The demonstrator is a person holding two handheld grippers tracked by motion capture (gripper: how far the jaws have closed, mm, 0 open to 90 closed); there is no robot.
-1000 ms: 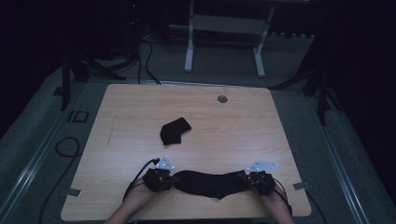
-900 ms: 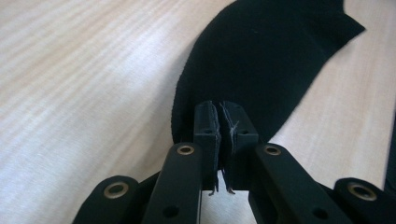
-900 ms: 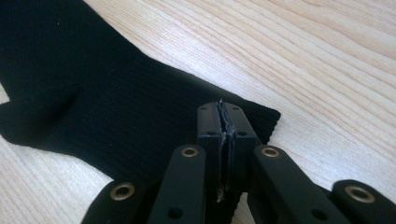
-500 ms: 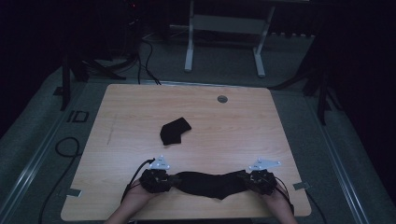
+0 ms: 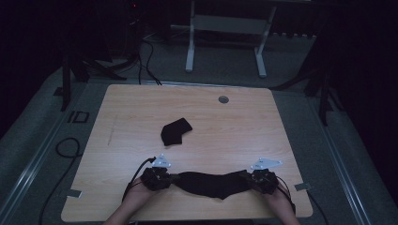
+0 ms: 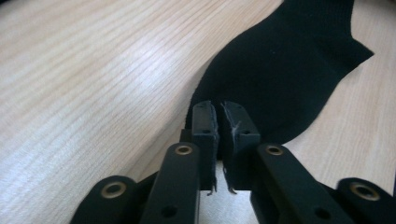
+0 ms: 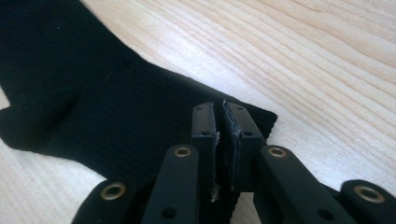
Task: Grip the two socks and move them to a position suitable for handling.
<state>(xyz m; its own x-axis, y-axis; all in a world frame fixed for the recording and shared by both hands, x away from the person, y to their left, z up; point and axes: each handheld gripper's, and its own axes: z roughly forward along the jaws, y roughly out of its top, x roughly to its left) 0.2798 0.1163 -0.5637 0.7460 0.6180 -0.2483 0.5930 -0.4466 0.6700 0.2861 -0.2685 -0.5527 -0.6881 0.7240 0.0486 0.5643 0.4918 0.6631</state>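
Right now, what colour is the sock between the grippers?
Black, plain ribbed knit; the sock shows best in the right gripper view.

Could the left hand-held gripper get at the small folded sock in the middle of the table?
Probably not yet: the left hand-held gripper is shut on the stretched black sock. The table between it and the folded sock is bare.

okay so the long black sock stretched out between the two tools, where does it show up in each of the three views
High view: the long black sock lies along the near table edge, stretched between the left tool and right tool.
Left gripper view: the sock runs from the shut jaws to the upper right.
Right gripper view: it spreads from the shut jaws to the upper left.
Shared landmark: the light wood-grain tabletop.
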